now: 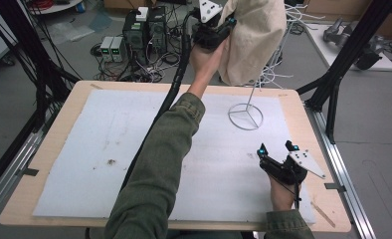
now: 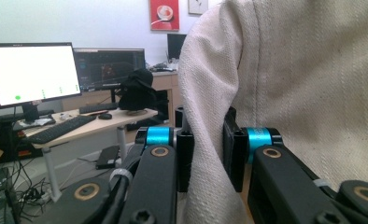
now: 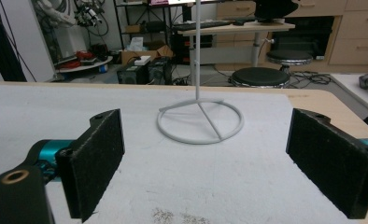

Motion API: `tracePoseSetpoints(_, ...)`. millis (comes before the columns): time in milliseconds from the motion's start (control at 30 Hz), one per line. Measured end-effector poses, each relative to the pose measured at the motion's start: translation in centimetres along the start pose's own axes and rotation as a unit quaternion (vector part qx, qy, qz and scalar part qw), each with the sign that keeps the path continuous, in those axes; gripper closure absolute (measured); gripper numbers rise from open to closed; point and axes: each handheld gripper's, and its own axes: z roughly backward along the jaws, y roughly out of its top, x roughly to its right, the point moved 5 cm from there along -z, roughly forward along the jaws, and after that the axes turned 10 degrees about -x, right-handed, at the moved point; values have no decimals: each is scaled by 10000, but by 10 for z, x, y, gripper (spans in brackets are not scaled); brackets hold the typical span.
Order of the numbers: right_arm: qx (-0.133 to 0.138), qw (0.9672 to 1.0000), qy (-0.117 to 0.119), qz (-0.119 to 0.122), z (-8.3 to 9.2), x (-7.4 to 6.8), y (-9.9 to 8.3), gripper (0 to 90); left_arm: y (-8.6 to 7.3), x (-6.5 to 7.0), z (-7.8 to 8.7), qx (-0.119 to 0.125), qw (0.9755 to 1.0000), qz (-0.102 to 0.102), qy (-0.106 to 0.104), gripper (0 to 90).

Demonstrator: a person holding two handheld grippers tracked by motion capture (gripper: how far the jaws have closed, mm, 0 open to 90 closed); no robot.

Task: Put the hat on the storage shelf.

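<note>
Resting nearest the person, right gripper point(image 1: 278, 148) sits low on the white mat point(image 1: 99, 149), on the person's side of the wire stand's ring base point(image 1: 245, 116) and a little to its right. Jaws spread wide, nothing btwn them; right gripper view shows both black pads point(image 3: 95, 158) well apart w/ bare mat in the gap and the ring base point(image 3: 200, 121) straight ahead.

Item: white mat. Covers most of the wooden table point(image 1: 49, 144); a few dark specks well left of the ring base.

Item: wire stand, white. Ring base flat on mat, thin pole point(image 3: 197, 51) rising upright from its far edge.

Item: cream cloth bag point(image 1: 251, 37). Hangs at top of the stand, above and beyond the ring base. Coarse weave, seam visible in left gripper view point(image 2: 285, 84).

Item: left gripper point(image 1: 219, 31). Raised high, arm in green sleeve point(image 1: 159, 164) reaching over the mat, left of the pole. Jaws closed down on a fold of the bag's edge; cloth pinched btwn the two pads point(image 2: 184, 158).

Beyond table: computers and cables on floor point(image 1: 139, 35).
</note>
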Motion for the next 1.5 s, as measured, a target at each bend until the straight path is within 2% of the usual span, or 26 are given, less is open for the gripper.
tracePoseSetpoints(267,5,10000,-5,0,1,0,0,106,-9,-3,6,-31,9999,-105,-52,794)
tracePoseSetpoints(367,13,10000,1,1,2,0,0,106,-12,-4,7,-53,9997,-214,-122,791)
tracePoseSetpoints(533,12,10000,-6,-1,2,0,0,106,-15,-10,9,-252,9988,-400,-162,791)
tracePoseSetpoints(667,18,10000,1,6,1,0,0,106,-13,-13,13,-351,9976,-573,-170,791)
tracePoseSetpoints(767,13,10000,-11,-22,2,0,0,106,-11,-14,16,-500,9956,-775,-160,791)
tracePoseSetpoints(833,17,10000,-15,-21,2,0,0,106,-9,-13,16,-550,9949,-813,-209,786)
tracePoseSetpoints(933,14,10000,-8,-24,1,0,0,106,-8,-10,17,-610,9928,-1026,-139,772)
tracePoseSetpoints(1067,23,10000,-9,-24,1,0,0,106,-13,-5,14,-711,9918,-1008,-330,697)
tracePoseSetpoints(1167,21,10000,-13,-23,2,0,0,106,-18,-3,10,-753,9915,-1001,-353,653)
tracePoseSetpoints(1233,20,10000,-14,-23,2,0,0,106,-19,-2,9,-717,9926,-897,-390,636)
tracePoseSetpoints(1433,30,10000,-18,-12,2,0,1,106,-26,-4,8,-709,9937,-747,-446,494)
tracePoseSetpoints(1500,27,10000,-20,-7,2,0,0,106,-30,-6,8,-615,9951,-615,-460,451)
